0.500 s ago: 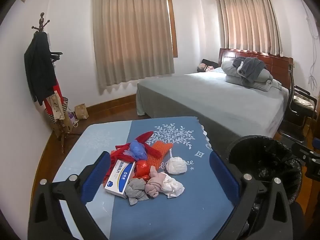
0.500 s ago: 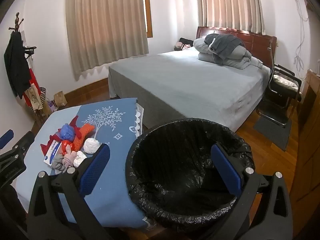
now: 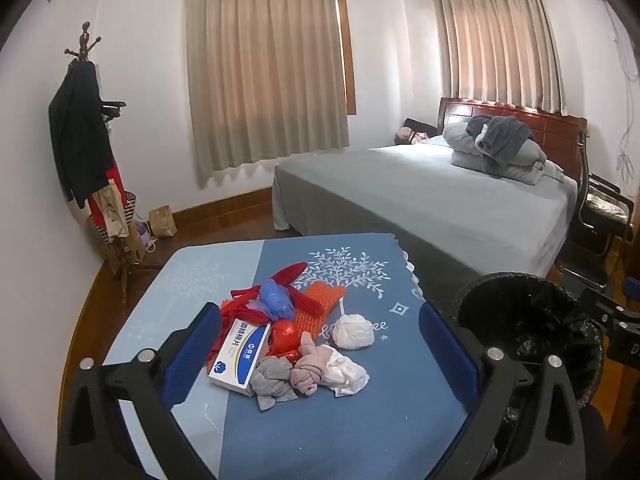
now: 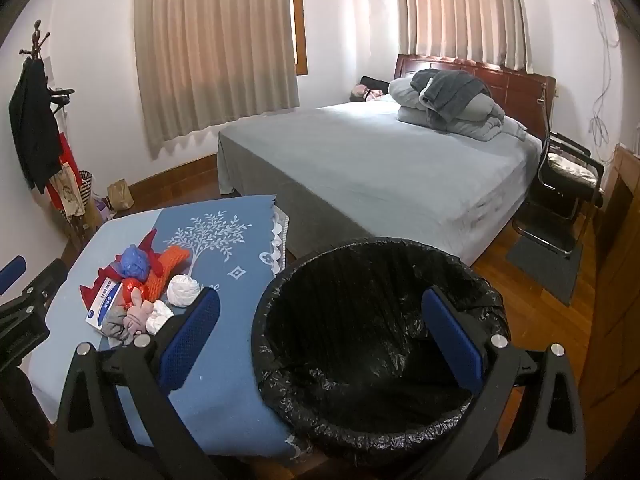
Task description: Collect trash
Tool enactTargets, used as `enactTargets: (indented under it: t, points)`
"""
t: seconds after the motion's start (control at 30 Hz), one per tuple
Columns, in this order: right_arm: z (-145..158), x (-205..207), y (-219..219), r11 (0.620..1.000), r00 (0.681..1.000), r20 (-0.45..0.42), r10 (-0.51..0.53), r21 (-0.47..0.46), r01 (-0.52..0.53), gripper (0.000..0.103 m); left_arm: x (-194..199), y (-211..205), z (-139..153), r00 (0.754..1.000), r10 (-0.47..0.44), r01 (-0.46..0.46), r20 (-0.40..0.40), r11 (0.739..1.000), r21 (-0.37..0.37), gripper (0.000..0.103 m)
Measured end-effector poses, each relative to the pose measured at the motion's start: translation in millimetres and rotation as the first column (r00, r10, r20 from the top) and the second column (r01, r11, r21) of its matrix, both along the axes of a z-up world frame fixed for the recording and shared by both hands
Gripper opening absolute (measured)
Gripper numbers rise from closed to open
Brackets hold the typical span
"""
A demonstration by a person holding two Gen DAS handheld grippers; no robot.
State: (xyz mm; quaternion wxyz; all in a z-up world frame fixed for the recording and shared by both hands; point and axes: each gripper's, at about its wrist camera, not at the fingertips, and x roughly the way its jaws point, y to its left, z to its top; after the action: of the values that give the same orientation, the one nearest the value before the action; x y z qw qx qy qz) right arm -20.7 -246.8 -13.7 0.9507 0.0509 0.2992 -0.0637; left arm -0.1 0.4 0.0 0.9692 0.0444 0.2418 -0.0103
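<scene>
Left wrist view: left tool (image 3: 320, 344) hangs above the tabletop (image 3: 360, 432), jaws spread wide, nothing between them. The trash pile (image 3: 288, 340) sits dead ahead, framed by the two pads: white-and-blue box (image 3: 240, 354) nearest the left pad, grey wad (image 3: 274, 380) and pink wad (image 3: 308, 372) closest to the tool, crumpled white tissue (image 3: 346, 372) just right of those, white ball (image 3: 354, 331) farther out, red and orange netting (image 3: 316, 304) and blue bag (image 3: 276, 306) at the far side. The black-lined bin (image 3: 528, 328) is off the tool's right, beside the tabletop edge.

Right wrist view: right tool (image 4: 320, 344) is also wide and empty, poised over the bin (image 4: 376, 320), whose mouth fills the gap between its pads. The pile (image 4: 136, 296) lies off to its left and ahead.

Judgement: first pick not yet made. Best to start with the near loose wads: come straight down, centre one piece between the pads, close fully since soft cloth compresses. Leave the box for a separate grasp across its narrow side. The netting is tangled and may drag neighbours off the edge; lift slowly.
</scene>
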Motion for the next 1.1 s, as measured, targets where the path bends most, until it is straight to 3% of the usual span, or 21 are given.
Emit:
enactTargets:
  t: [1.1]
  points:
    - [-2.9,1.2,4.2,1.0,1.0,-0.001,0.001,-0.007,-0.001,0.098,1.1,-0.4,0.2,1.0,0.0,0.0,-0.001,1.0,-0.008,0.097]
